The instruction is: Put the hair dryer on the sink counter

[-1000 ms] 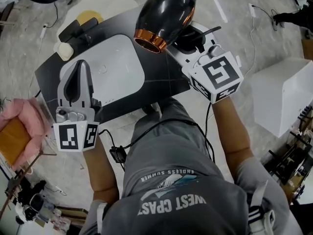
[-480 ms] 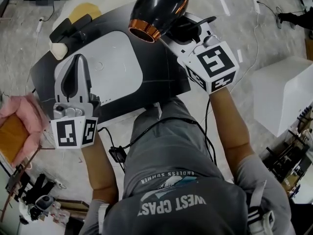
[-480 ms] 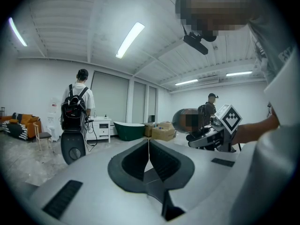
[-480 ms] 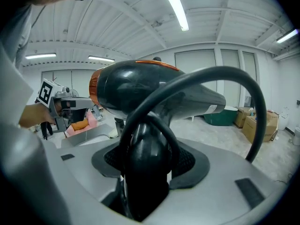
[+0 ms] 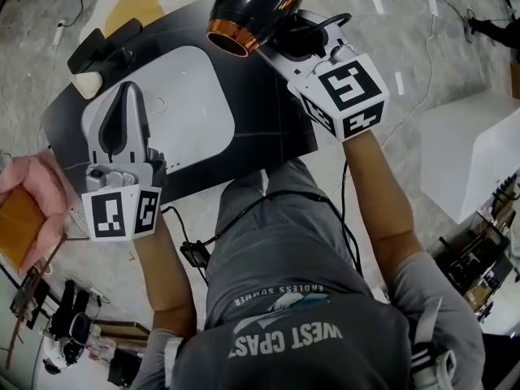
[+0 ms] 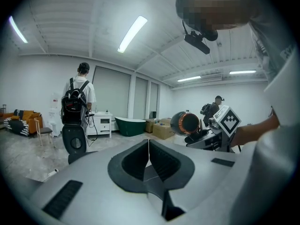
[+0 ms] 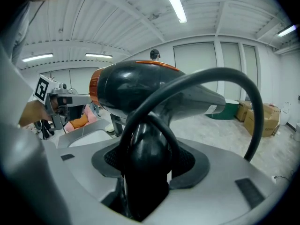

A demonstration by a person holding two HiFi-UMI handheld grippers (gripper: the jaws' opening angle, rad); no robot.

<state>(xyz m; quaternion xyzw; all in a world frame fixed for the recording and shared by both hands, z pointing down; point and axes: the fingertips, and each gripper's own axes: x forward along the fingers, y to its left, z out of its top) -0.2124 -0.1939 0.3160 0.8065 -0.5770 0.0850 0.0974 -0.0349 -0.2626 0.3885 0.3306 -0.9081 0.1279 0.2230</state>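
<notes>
Only our right gripper (image 5: 296,45) works, clamped on the hair dryer (image 5: 256,6) handle; we should lower it gently onto the sink counter (image 5: 276,112) beneath, with the left gripper (image 5: 122,116) closed and empty.

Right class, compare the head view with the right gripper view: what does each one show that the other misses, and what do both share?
Only the head view shows the person's grey shirt and the white box on the floor. Only the right gripper view shows the ceiling light, a green bathtub and cardboard boxes. Both show the hair dryer clamped by its handle in the right gripper, the left gripper and the pink cloth.
</notes>
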